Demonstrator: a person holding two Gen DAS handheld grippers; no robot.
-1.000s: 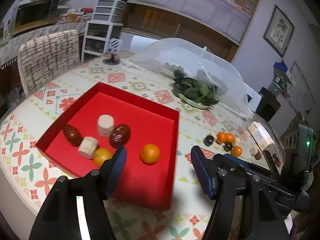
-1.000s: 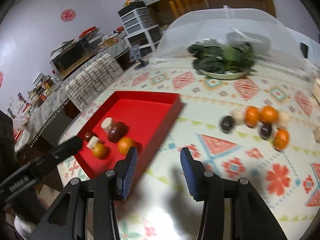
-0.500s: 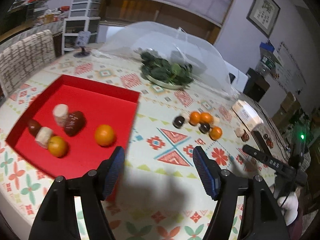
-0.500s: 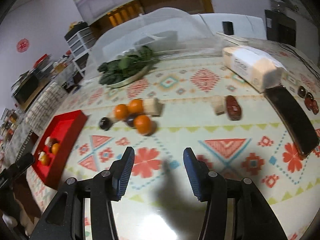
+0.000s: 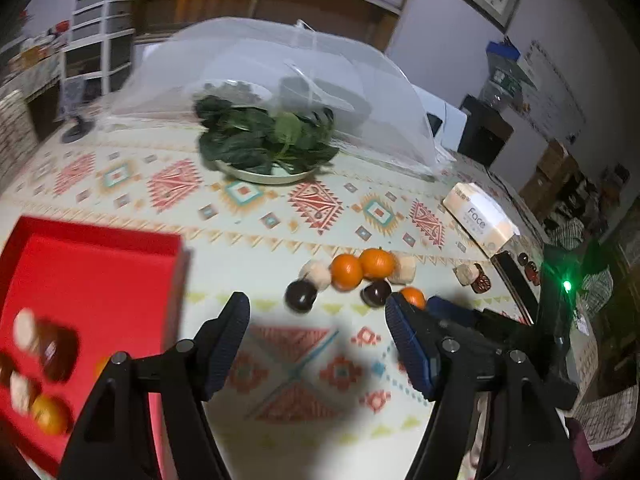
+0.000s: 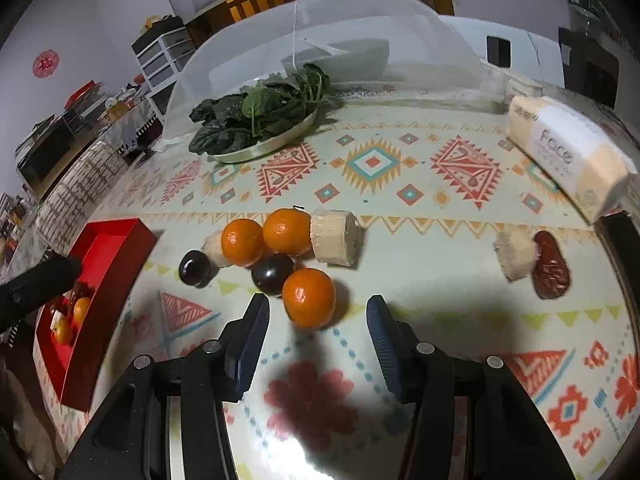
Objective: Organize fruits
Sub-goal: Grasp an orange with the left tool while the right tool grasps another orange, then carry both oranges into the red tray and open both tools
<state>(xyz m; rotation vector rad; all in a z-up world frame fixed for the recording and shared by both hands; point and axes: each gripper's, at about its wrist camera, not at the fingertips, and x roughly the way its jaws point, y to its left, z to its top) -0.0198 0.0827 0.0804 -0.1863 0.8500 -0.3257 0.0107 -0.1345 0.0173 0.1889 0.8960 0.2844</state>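
Note:
My right gripper (image 6: 316,332) is open and empty, just in front of a near orange (image 6: 309,297) that lies between its fingertips' line. Behind it lie two more oranges (image 6: 264,236), two dark plums (image 6: 273,273), and pale cut pieces (image 6: 335,236). A red date (image 6: 551,266) and another pale piece (image 6: 514,254) lie to the right. My left gripper (image 5: 318,320) is open and empty, near the same cluster (image 5: 352,270). The red tray (image 5: 92,276) at left holds oranges, dates and pale pieces; it also shows in the right wrist view (image 6: 100,264).
A plate of green leaves (image 6: 260,120) sits at the back, beside a mesh food cover (image 6: 340,40). A tissue pack (image 6: 560,156) lies at the right, with a dark flat object (image 6: 624,248) near it. The patterned tablecloth covers the table.
Both grippers have swung right, away from the red tray and toward the fruit cluster. The right gripper has closed in on the near orange. Both stay open.

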